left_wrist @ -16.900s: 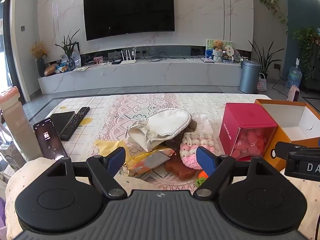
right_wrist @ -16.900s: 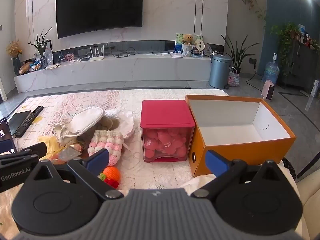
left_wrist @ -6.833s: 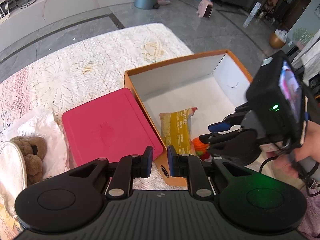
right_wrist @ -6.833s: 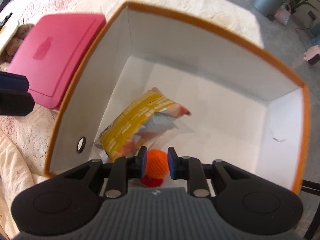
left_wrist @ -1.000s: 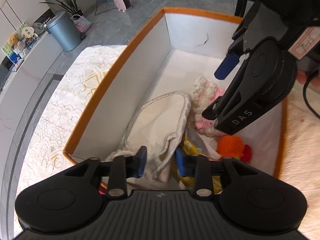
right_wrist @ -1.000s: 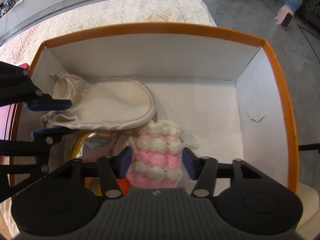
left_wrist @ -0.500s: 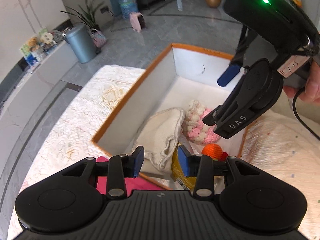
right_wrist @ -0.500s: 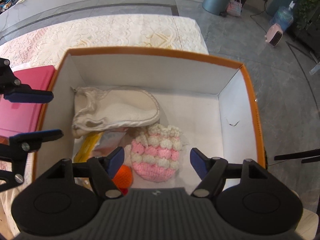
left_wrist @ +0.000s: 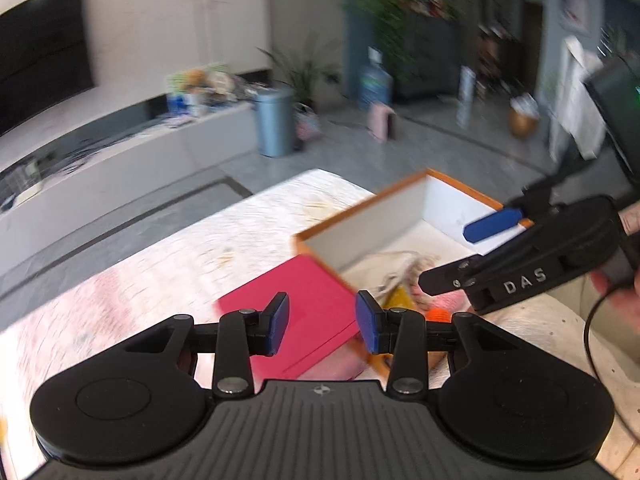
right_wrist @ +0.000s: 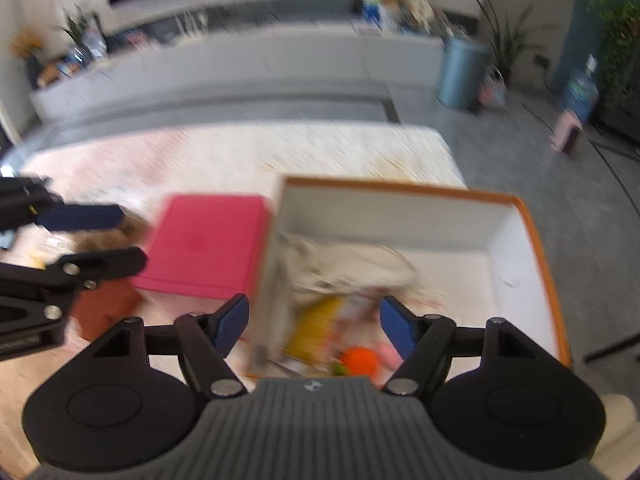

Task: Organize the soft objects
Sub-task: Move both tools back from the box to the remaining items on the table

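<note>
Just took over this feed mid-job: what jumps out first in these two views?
The orange box at table's right, holding a cream pouch, yellow packet and orange ball. The red box sits against its left side. Both grippers, left and right, are open and empty above them; the views are motion-blurred.

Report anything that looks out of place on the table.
A brown plush toy and a rust-brown item lie on the tablecloth left of the pink box, outside the orange box that holds the other soft things.
</note>
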A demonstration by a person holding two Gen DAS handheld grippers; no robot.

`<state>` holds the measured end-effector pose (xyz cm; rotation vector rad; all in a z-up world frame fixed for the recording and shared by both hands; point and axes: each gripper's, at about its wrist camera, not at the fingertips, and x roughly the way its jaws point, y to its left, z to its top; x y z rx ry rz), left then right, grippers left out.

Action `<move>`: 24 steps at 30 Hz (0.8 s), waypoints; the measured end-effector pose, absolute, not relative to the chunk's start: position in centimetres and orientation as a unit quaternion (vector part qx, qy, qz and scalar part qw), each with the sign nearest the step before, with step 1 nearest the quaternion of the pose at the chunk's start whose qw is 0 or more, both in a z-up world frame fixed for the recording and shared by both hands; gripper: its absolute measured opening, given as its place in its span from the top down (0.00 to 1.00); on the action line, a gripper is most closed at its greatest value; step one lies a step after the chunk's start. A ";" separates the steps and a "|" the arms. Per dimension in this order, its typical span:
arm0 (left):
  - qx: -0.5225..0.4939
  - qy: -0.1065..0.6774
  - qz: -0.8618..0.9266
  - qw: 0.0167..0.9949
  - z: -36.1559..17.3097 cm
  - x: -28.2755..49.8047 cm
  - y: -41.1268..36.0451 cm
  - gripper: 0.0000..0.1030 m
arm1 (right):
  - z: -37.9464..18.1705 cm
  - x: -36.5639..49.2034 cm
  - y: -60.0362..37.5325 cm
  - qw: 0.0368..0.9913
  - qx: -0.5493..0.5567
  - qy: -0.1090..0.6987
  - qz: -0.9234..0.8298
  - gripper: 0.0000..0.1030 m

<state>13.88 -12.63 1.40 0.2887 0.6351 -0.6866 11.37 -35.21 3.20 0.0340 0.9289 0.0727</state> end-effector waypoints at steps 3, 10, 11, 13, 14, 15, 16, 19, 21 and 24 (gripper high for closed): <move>0.104 0.299 -0.284 0.905 1.5 12.9 -9.6 0.55 | 3.3 10.1 -32.2 0.907 0.022 0.416 0.053 0.31; 0.038 0.322 -0.176 0.929 0.3 12.3 -2.6 0.55 | 1.8 8.0 -25.2 0.924 0.062 0.366 0.091 0.31; 0.031 0.330 -0.161 0.930 0.0 12.5 -1.8 0.55 | 1.5 7.8 -24.3 0.925 0.065 0.361 0.097 0.31; 0.015 0.338 -0.139 0.931 -0.4 12.4 0.5 0.55 | 0.8 7.7 -22.4 0.926 0.068 0.356 0.105 0.32; 0.008 0.340 -0.131 0.931 -0.6 12.2 1.6 0.55 | 0.5 7.8 -21.6 0.926 0.066 0.355 0.110 0.33; 0.002 0.341 -0.121 0.932 -0.6 12.0 2.9 0.55 | 0.2 7.6 -20.5 0.927 0.060 0.353 0.114 0.34; -0.002 0.341 -0.111 0.933 -0.8 11.9 3.8 0.55 | -0.2 7.6 -19.5 0.928 0.052 0.351 0.115 0.35; -0.011 0.348 -0.089 0.933 -1.4 11.9 5.9 0.55 | -1.3 7.7 -17.1 0.928 0.034 0.351 0.118 0.35; -0.025 0.354 -0.081 0.931 -2.3 11.5 7.8 0.55 | -2.1 8.0 -15.7 0.926 0.022 0.357 0.121 0.36; -0.041 0.364 -0.069 0.928 -3.6 10.8 10.2 0.55 | -3.2 8.2 -14.1 0.923 0.004 0.363 0.126 0.36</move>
